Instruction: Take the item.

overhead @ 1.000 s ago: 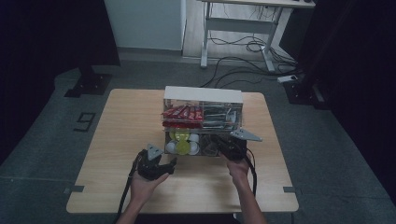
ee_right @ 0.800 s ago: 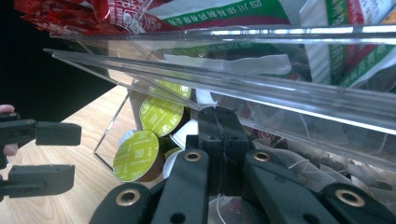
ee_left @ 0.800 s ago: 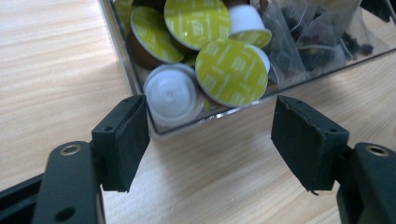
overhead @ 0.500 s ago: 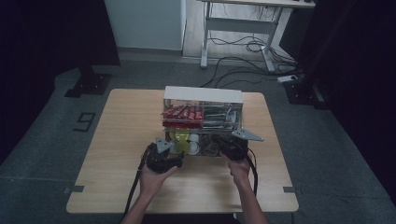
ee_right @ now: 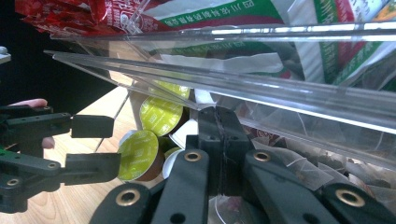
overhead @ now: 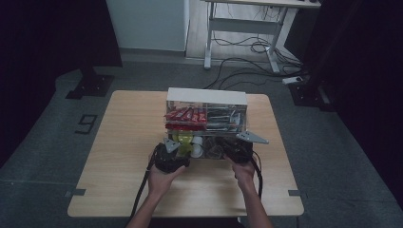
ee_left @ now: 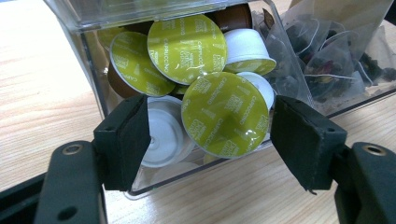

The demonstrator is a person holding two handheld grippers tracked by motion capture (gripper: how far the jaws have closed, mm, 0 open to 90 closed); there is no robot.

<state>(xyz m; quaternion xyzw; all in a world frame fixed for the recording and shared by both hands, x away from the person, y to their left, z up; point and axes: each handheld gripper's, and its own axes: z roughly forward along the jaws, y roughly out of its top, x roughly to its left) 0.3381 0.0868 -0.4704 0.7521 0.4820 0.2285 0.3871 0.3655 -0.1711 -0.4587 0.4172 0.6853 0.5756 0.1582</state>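
Note:
A clear acrylic organizer point(overhead: 206, 97) stands mid-table with its lower drawer point(ee_left: 187, 175) pulled out. The drawer's left half holds several green-lidded coffee capsules. My left gripper point(ee_left: 211, 121) point(overhead: 178, 151) is open at the drawer's front, and its jaws have just been closing. One green capsule point(ee_left: 224, 114) lies between the pads, which do not touch it. From the right gripper view the left gripper point(ee_right: 100, 145) stands beside that capsule point(ee_right: 137, 154). My right gripper point(ee_right: 219, 123) point(overhead: 233, 148) is shut at the drawer's right half; I cannot tell whether it pinches the drawer's thin edge.
Clear tea bags point(ee_left: 327, 65) fill the drawer's right half. Red sachets point(overhead: 185, 115) lie in the upper tier, under a white lid. Bare wooden tabletop point(overhead: 123, 142) lies left of the organizer. Beyond the table are a desk frame point(overhead: 237, 28) and floor cables.
My left gripper has moved forward and to the right, up to the drawer's front by the capsules. The right gripper has stayed in place.

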